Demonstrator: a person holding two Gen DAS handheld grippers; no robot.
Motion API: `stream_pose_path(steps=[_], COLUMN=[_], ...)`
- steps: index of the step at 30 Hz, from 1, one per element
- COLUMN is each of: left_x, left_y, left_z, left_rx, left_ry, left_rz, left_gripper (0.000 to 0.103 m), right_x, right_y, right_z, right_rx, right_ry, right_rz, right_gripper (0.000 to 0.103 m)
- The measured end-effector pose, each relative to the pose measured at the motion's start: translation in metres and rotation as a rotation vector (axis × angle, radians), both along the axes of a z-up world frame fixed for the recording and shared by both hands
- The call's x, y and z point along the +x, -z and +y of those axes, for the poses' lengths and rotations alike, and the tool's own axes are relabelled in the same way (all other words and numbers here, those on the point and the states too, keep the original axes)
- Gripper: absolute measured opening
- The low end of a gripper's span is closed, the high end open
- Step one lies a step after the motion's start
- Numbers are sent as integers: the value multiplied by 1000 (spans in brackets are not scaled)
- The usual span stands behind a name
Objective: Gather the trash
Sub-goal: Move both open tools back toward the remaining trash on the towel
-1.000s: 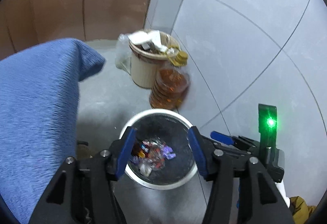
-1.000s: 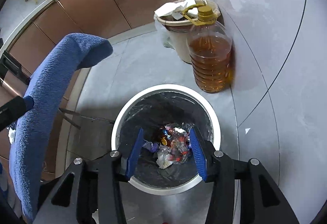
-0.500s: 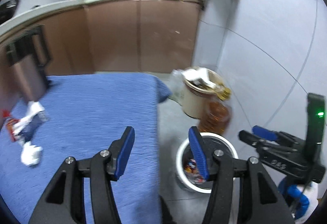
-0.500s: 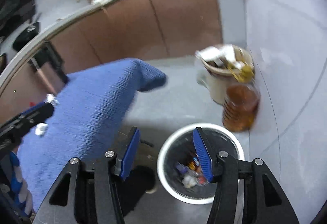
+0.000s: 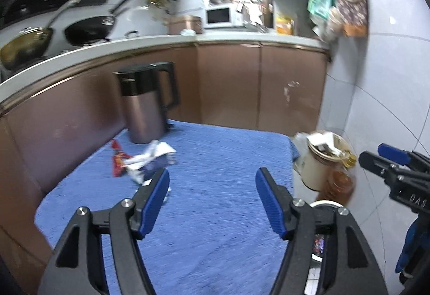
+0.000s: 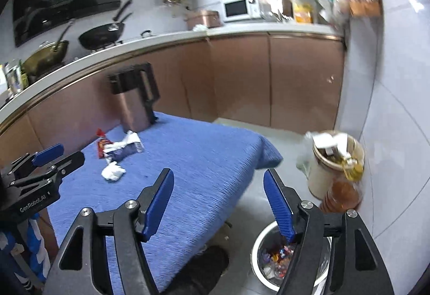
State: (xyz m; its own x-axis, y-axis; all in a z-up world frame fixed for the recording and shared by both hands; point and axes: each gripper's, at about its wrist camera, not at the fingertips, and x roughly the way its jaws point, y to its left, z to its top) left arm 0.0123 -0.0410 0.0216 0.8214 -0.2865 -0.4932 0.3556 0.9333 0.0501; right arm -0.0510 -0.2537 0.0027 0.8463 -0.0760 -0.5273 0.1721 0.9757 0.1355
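Blue woven cloth covers the worktop [image 5: 215, 214]; behind it runs a brown-fronted kitchen counter [image 5: 228, 39] with a white microwave [image 5: 218, 16] and two dark pans.
Left tool [image 5: 212, 198]: jaws opening, blue pads well apart, nothing between them, held over the cloth.
Right tool [image 6: 219, 201]: jaws opening, nothing between them, held over the cloth's edge. In the right wrist view the left tool's body reads "GenRobot.AI".
Copper-coloured kettle [image 5: 145, 104] with a black handle stands upright at the far side of the worktop.
White-rimmed bin [image 6: 271, 260] on the floor beside the worktop holds crumpled wrappers.
Beige pail [image 6: 330, 166] stuffed with paper and an amber oil bottle [image 6: 344, 190] just beside it stand by the tiled wall.
Trash [image 5: 142, 160] lies near the kettle: a red packet, white paper, a dark wrapper; print too blurred to read.
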Motion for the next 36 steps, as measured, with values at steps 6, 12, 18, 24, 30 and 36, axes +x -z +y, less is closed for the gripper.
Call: stream_pose_path(steps=[6,12,18,24,30,36], left_x=[-27,-51,-68,-74,-72,-63], left_y=[-13,-22,-28,-31,-30,-23], left_z=[44,80,113,132,137,137], left_rx=[-43,-86,-125,-138,-123,-102], left_ry=[-85,-139,-198,-252,-280,-303], left_rz=[-59,-97,-130,-142,-145,-130], left_gripper=[76,80,81,81,81,81], right_x=[-16,-36,-48,-48,-49,-37], right_y=[-25,-47,-64,-70,-75,-74], right_z=[33,61,80,97,100,93], right_rx=[-58,-119,-159,-173,-184,-143], right_ry=[-31,-41,-58,-88,-90,-106], right_rz=[-41,-83,-125,-146,-161,-166], right_gripper=[77,88,95,97,100,100])
